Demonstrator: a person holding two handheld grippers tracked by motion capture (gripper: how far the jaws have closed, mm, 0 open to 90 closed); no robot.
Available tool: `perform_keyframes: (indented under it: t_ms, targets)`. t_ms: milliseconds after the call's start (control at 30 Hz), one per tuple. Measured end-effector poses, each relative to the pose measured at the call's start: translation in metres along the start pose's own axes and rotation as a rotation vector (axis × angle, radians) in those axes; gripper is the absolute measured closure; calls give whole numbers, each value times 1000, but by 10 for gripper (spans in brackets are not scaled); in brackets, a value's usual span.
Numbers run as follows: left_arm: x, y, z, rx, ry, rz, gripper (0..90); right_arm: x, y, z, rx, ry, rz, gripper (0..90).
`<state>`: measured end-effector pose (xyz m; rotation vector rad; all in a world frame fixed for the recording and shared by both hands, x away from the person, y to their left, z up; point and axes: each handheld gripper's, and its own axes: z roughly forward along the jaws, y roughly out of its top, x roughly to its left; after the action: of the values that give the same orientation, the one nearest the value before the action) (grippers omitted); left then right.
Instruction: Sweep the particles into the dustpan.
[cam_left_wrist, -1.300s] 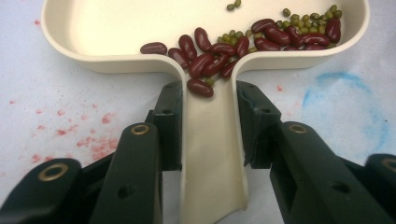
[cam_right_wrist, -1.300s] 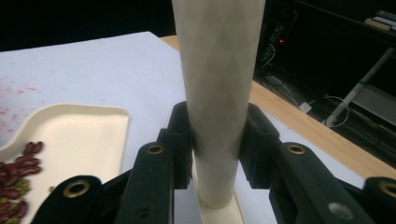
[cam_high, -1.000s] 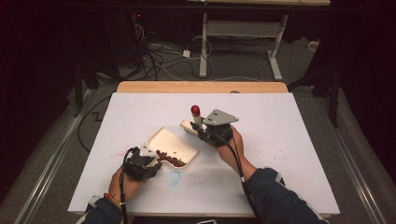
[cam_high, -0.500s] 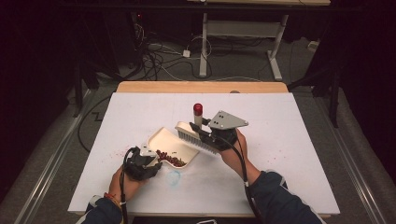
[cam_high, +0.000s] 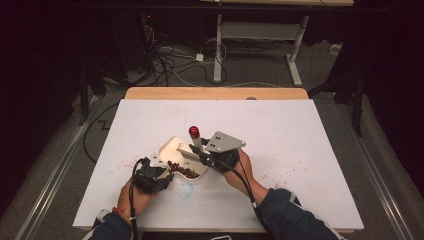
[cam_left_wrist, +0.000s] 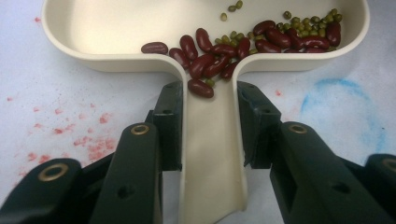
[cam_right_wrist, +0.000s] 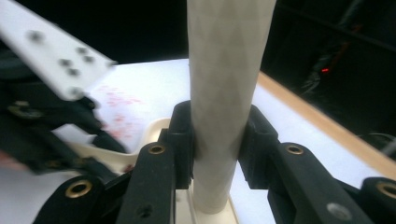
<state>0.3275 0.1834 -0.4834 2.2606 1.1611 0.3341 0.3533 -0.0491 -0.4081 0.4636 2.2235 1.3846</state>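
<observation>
Right claw (cam_high: 196, 151) tilted — clamped on brush handle (cam_right_wrist: 226, 93)

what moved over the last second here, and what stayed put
The right gripper, shut on the pale grey brush handle with a red tip, shifted left, carrying the brush over the cream plastic dustpan-shaped tray toward the red kidney beans and small green beans. The left gripper stayed shut on the tray's handle, and the tray kept its place on the white table.
</observation>
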Motion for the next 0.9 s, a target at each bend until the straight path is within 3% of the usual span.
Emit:
perform_keyframes:
  t_ms: [100, 200, 367, 633, 900]
  targets:
    - [0, 0, 0, 1, 1, 5, 632, 11, 2, 0, 7, 8, -37, 701]
    - [-1, -1, 0, -1, 0, 3, 632, 11, 4, -1, -1, 31, -24, 702]
    - [1, -1, 0, 2, -1, 9, 632, 12, 8, -7, -15, 27, -17, 702]
    - [0, -1, 0, 2, 1, 10, 632, 0, 17, -33, -61, 35, -9, 701]
    - [2, 2, -3, -3, -9, -5, 633, -22, 16, -72, -54, 48, 2, 701]
